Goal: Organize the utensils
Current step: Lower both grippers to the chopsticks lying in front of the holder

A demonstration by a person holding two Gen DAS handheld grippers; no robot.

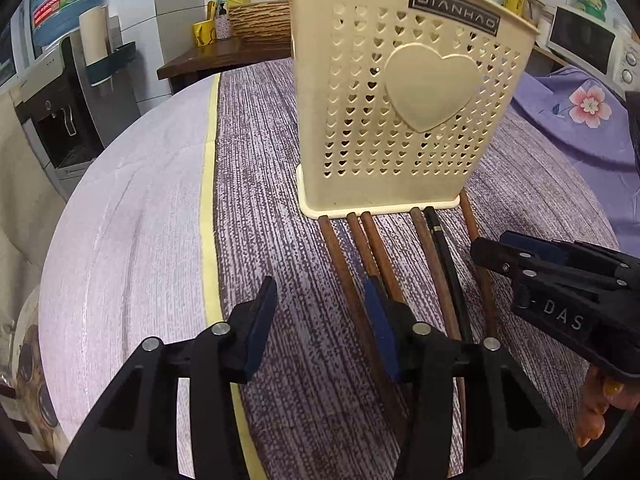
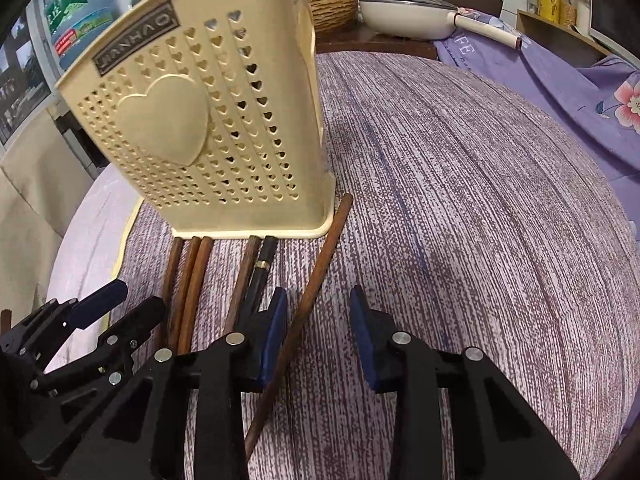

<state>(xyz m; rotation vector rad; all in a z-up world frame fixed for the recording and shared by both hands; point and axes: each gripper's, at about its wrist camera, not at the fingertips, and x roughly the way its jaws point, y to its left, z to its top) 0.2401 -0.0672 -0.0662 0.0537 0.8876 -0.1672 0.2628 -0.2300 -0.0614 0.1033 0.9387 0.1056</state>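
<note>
Fingers, left gripper [image 1: 320,300]: standing apart, pads hanging just above the cloth in front of the cream holder [image 1: 408,92]; the right-hand pad [image 1: 378,312] is sitting over the leftmost brown chopsticks [image 1: 370,248], nothing clamped.
Fingers, right gripper [image 2: 318,312]: standing apart and straddling the lone brown chopstick [image 2: 320,272]; the stick is lying just beside the left-hand pad [image 2: 276,320], well clear of the other, and whether that pad is touching it cannot be told.
Cream holder: standing upright on the striped purple tablecloth [image 2: 460,200], its heart-pierced face and large raised heart turning toward both cameras.
Chopsticks: lying flat in a row, far tips meeting the holder's base; four brown ones and a black chopstick [image 1: 444,256] directly in front of it.
Lone brown chopstick: lying at the holder's right corner, angling away from the row.
Person's hand [image 1: 600,412]: showing below the right gripper.
</note>
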